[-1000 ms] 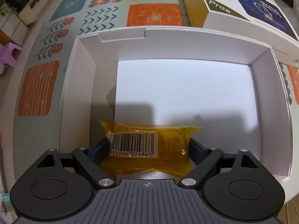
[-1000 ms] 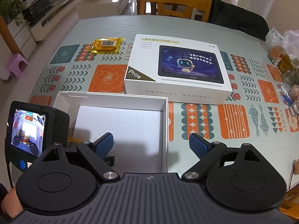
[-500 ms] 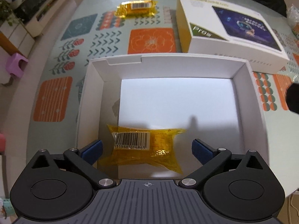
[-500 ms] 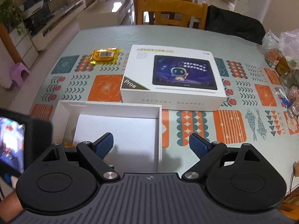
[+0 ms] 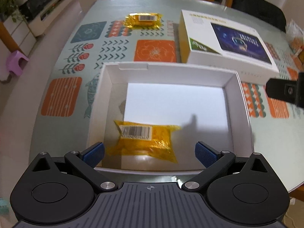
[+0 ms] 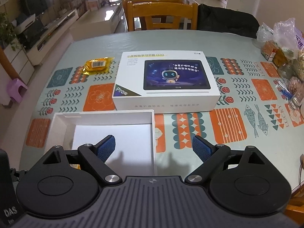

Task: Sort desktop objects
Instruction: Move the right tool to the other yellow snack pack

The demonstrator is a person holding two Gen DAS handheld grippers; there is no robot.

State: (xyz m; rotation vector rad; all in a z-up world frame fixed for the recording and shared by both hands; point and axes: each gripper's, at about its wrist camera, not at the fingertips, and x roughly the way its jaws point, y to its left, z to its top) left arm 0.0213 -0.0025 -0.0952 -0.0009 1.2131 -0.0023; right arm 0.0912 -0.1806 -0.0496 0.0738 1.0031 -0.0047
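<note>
A yellow snack packet (image 5: pixel 145 139) with a barcode lies inside the open white box (image 5: pixel 171 75), at its near left corner. My left gripper (image 5: pixel 150 153) hovers above it, open wide, its blue pads clear of the packet. A second yellow packet (image 5: pixel 143 20) (image 6: pixel 97 64) rests on the patterned tablecloth at the far left. The white box lid (image 5: pixel 224 39) (image 6: pixel 167 79), printed with a tablet, lies beyond the box. My right gripper (image 6: pixel 153 148) is open and empty over the right wall of the white box (image 6: pixel 153 133).
Bags of snacks and jars (image 6: pixel 285 57) crowd the table's right edge. A wooden chair (image 6: pixel 161 13) stands at the far side with a dark garment (image 6: pixel 226 20) beside it. The other gripper's body (image 5: pixel 286 91) shows at the right of the left wrist view.
My left gripper has let go of the yellow packet, opened wide and risen away from the box. The packet now lies loose on the box floor. The right gripper shifted slightly.
</note>
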